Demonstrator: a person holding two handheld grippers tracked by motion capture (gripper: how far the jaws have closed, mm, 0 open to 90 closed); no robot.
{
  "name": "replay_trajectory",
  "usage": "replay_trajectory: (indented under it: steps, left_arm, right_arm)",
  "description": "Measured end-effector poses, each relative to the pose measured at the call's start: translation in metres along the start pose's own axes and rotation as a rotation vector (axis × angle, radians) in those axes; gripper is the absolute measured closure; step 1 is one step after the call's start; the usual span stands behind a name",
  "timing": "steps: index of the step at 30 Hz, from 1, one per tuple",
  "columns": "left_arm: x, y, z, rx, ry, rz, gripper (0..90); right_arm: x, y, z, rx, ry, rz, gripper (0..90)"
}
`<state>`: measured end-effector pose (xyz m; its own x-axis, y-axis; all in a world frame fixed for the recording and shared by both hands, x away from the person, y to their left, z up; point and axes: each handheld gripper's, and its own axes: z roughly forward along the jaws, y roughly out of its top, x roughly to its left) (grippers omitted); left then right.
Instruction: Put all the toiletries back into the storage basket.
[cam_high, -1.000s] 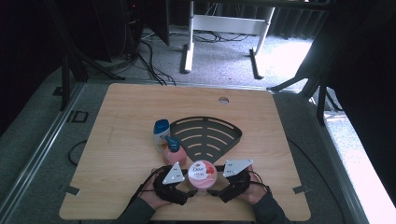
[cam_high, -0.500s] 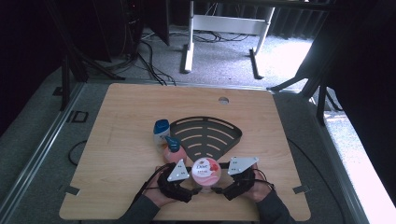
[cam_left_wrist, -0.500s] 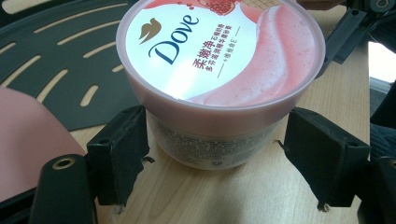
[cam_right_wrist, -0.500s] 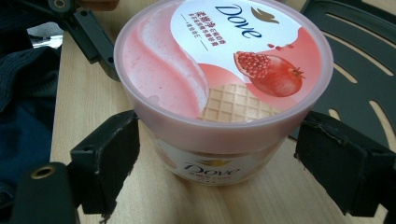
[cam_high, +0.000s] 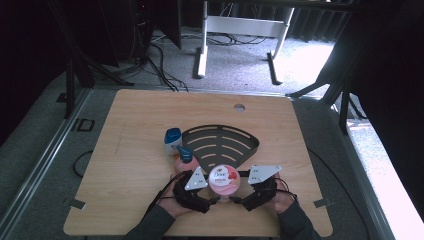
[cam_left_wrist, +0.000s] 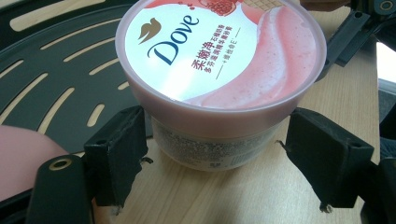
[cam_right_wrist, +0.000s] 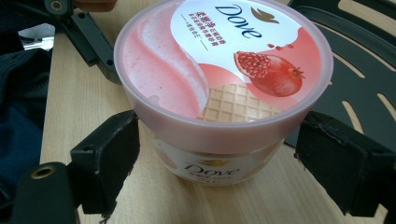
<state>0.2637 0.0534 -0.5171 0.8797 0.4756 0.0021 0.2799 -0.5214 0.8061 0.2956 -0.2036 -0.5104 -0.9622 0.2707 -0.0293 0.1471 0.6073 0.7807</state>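
A pink Dove tub (cam_high: 223, 179) stands upright on the wood at the near edge of a black slotted tray (cam_high: 220, 142). My left gripper (cam_high: 214, 200) comes in from the tub's left and my right gripper (cam_high: 241, 201) from its right. In the left gripper view the left gripper (cam_left_wrist: 224, 154) is open, its jaws straddling the tub (cam_left_wrist: 219, 70) below the lid, the left pad (cam_left_wrist: 119, 158) close against the wall. In the right gripper view the right gripper (cam_right_wrist: 229, 158) is open too, with gaps either side of the tub (cam_right_wrist: 224, 84).
A white bottle with a blue cap (cam_high: 173, 140) and a pink bottle with a blue cap (cam_high: 186, 159) stand at the tray's left edge, just behind my left gripper. The wooden table (cam_high: 125, 150) has a small hole (cam_high: 239, 107) near its far edge.
Both grippers and the tub between them have shifted slightly right and away from the person. The bottles and tray have not moved.
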Motion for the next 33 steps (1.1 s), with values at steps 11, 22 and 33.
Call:
replay_trajectory:
  steps: [11, 22, 33]
  left_arm:
    - [0.000, 0.014, 0.005, 0.005, 0.013, 0.013, 21.3]
    - [0.000, 0.023, 0.013, 0.028, 0.036, 0.032, 21.3]
    - [0.003, 0.034, 0.016, 0.038, 0.050, 0.030, 21.2]
  right_arm:
    - [-0.007, -0.002, -0.009, -0.016, -0.013, 0.006, 13.7]
    - [-0.014, -0.001, -0.013, 0.017, -0.033, -0.014, 13.6]
    - [-0.024, 0.000, -0.018, 0.008, -0.026, -0.009, 13.6]
